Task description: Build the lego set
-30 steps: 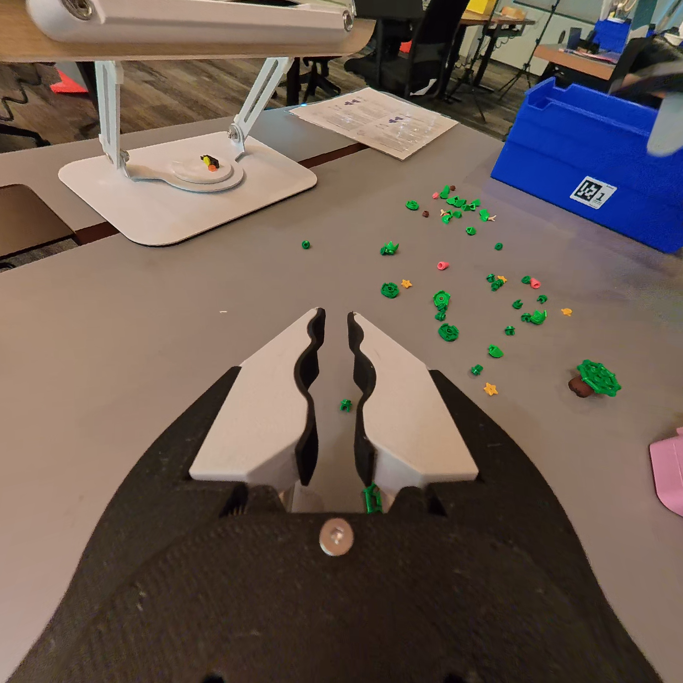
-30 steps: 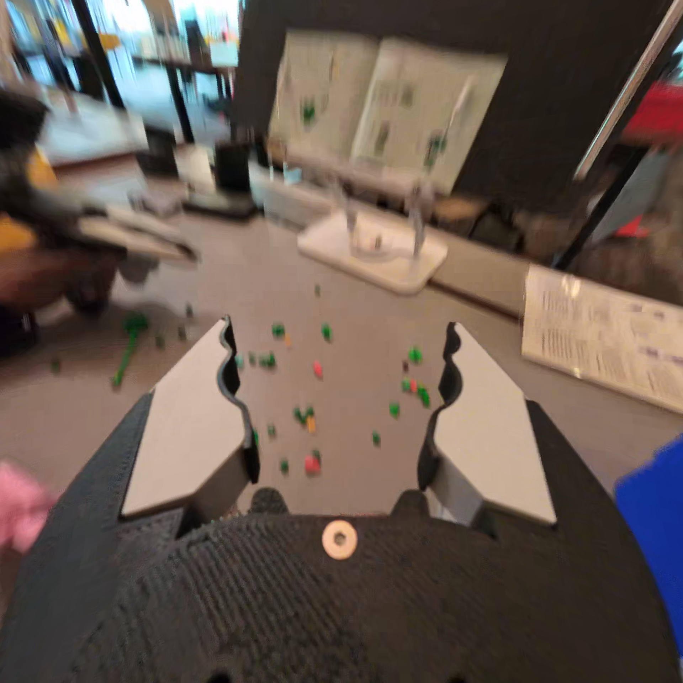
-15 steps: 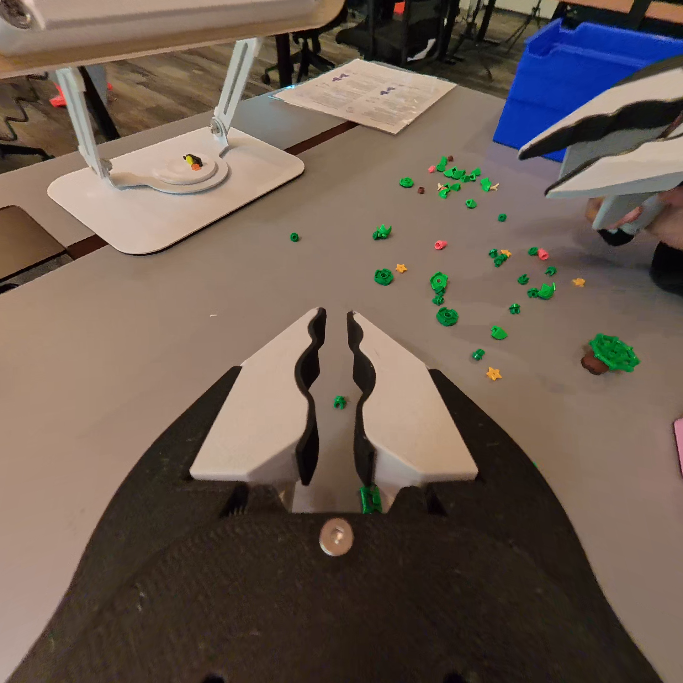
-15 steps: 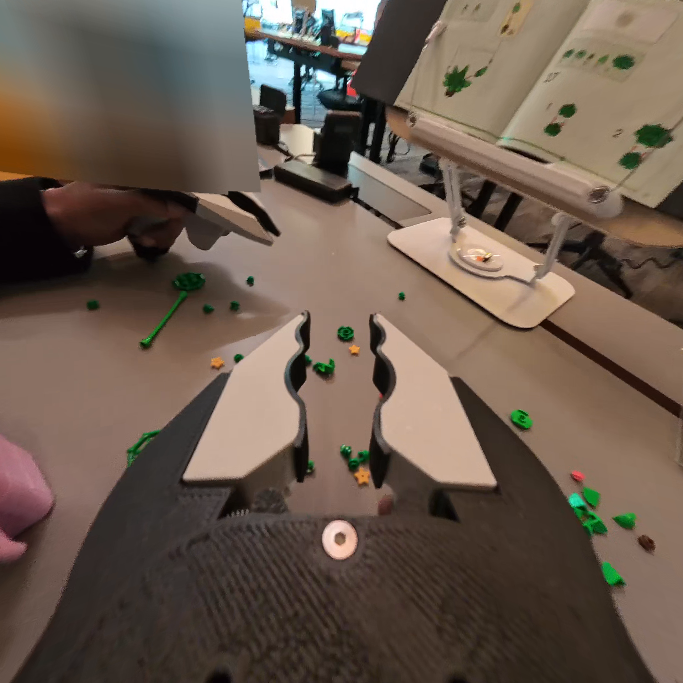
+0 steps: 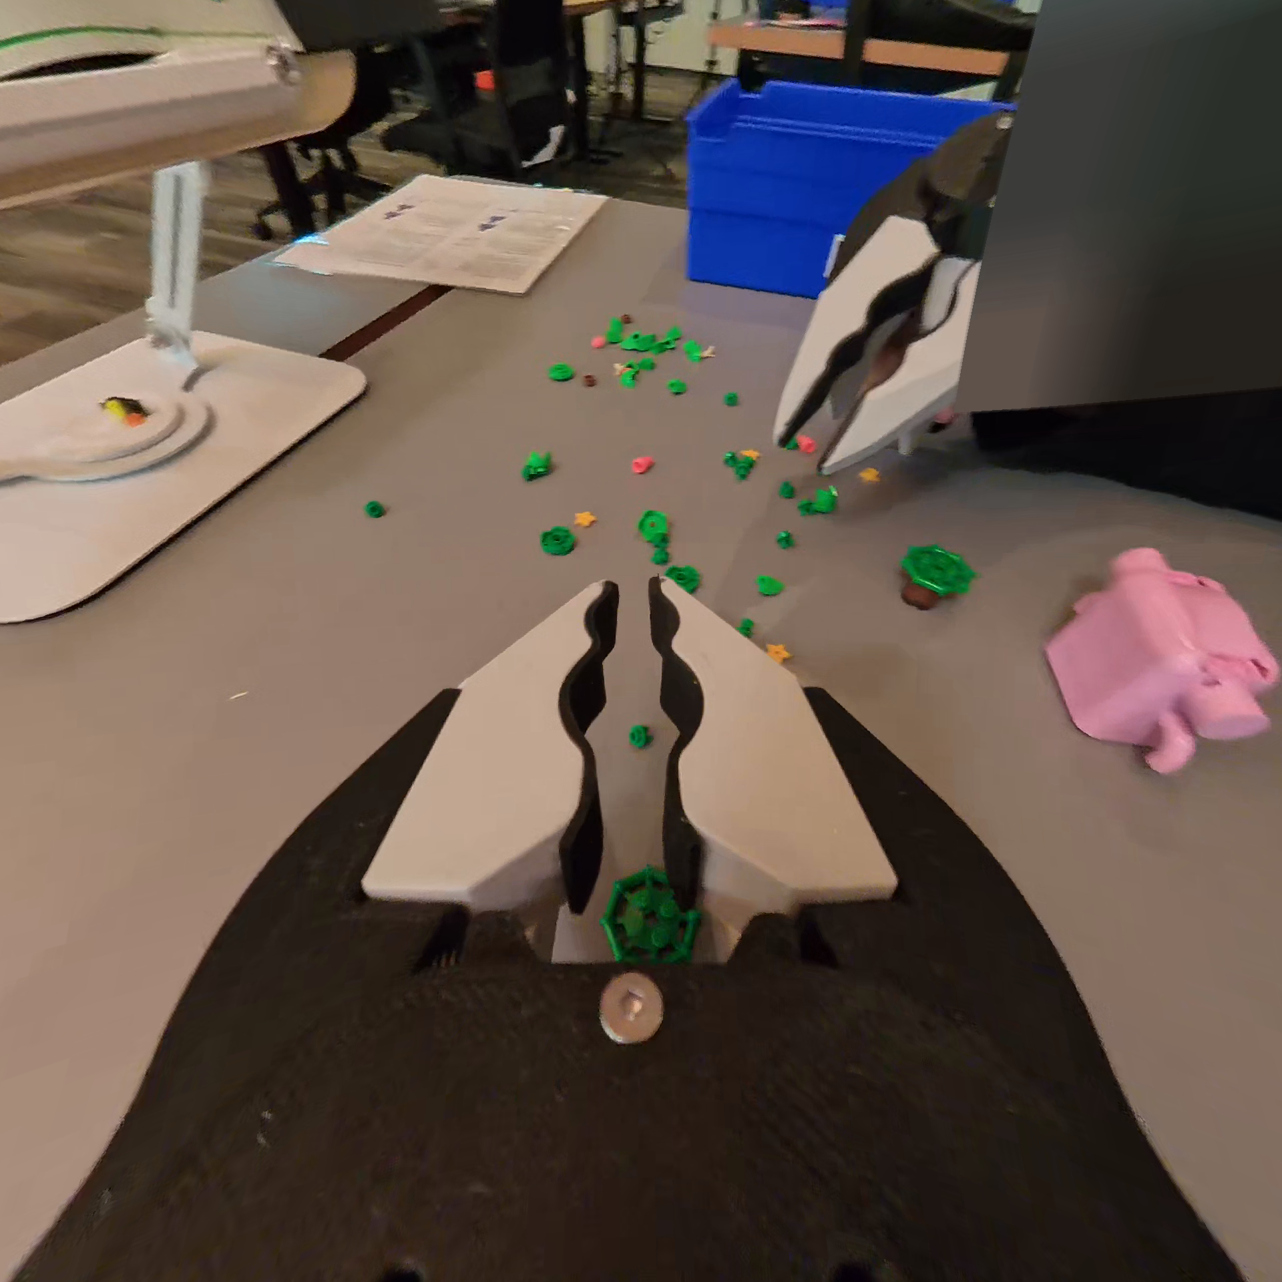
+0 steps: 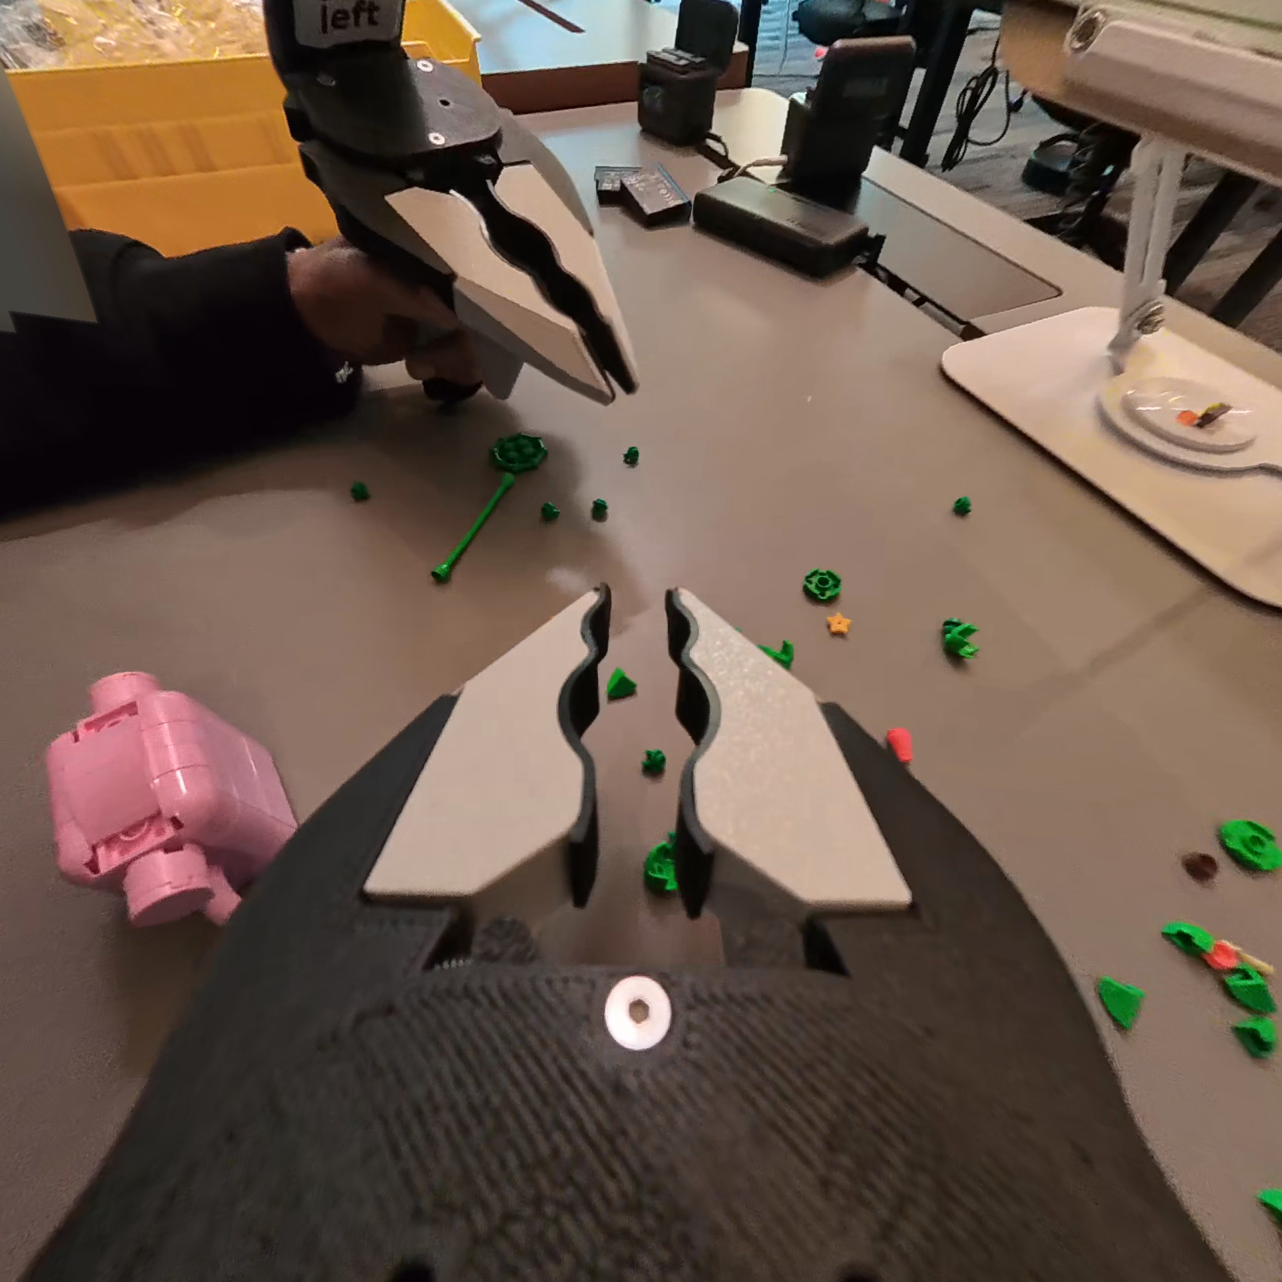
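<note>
The left gripper [image 5: 633, 590] has its fingers drawn nearly together with a narrow gap at the tips, pinching nothing; it hovers above the grey table [image 5: 208, 728]. Below its gap lie a small green stud [image 5: 639, 737] and, nearer the gripper's base, a green web-shaped round piece [image 5: 648, 919] on a thin green stem [image 6: 475, 531]. The right gripper [image 6: 637, 600] also shows a slim gap between its fingers and holds nothing; a small green wedge [image 6: 619, 683] lies on the table under its gap. Loose green, pink and yellow lego bits [image 5: 652, 524] scatter across the table between the two grippers. A pink lego block build [image 5: 1165, 666] lies on its side, beside a brown-stemmed green plant piece [image 5: 933, 572]. Farther off stand a white stand base [image 5: 173, 451] and a blue bin [image 5: 798, 194]
</note>
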`<state>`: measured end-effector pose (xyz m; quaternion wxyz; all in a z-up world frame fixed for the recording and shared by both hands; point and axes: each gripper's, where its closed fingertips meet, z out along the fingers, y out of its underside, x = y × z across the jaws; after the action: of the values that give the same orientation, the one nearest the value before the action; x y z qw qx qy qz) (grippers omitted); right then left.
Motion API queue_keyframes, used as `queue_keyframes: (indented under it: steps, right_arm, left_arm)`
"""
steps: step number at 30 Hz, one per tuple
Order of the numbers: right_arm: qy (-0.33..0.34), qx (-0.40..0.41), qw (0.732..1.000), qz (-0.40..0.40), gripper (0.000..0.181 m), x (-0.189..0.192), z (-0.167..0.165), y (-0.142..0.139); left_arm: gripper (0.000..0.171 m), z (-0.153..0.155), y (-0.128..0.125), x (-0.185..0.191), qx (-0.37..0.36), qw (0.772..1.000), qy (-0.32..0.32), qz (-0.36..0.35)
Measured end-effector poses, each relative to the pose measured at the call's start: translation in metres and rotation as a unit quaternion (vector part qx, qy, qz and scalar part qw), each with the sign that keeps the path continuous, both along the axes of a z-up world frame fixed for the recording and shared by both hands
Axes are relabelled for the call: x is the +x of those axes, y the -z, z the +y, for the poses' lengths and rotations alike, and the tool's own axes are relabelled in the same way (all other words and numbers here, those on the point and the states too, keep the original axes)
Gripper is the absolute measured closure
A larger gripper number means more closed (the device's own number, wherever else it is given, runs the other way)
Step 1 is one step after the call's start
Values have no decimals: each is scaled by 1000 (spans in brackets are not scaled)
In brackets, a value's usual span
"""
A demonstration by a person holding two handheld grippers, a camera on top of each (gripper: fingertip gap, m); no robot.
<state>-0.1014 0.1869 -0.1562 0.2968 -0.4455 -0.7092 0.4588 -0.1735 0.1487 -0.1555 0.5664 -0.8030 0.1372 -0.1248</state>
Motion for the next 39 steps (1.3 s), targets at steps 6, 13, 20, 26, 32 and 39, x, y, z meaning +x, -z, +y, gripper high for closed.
queue_keyframes:
  steps: [6, 13, 20, 26, 32, 39]
  right_arm:
    - [-10, -2, 1000, -19, 171, -2, -6, 11]
    - [23, -7, 1000, 2, 170, -2, 13, -1]
    - [33, -46, 998, 14, 168, -3, 21, -6]
    - [24, -43, 999, 16, 168, -4, 14, -6]
    - [23, -28, 999, 13, 167, -4, 12, -3]
    - [21, -23, 999, 8, 167, -5, 10, 0]
  left_arm:
    - [163, -8, 26, 38, -96, 991, 85, 39]
    - [161, -13, 23, 15, -107, 990, 37, 81]
    - [157, -42, 32, 8, -145, 986, 62, 47]
    - [156, -40, 58, 15, -197, 975, 66, 84]
    - [165, -35, 67, 14, -202, 973, 58, 93]
    - [166, -51, 53, -29, -206, 972, -9, 116]
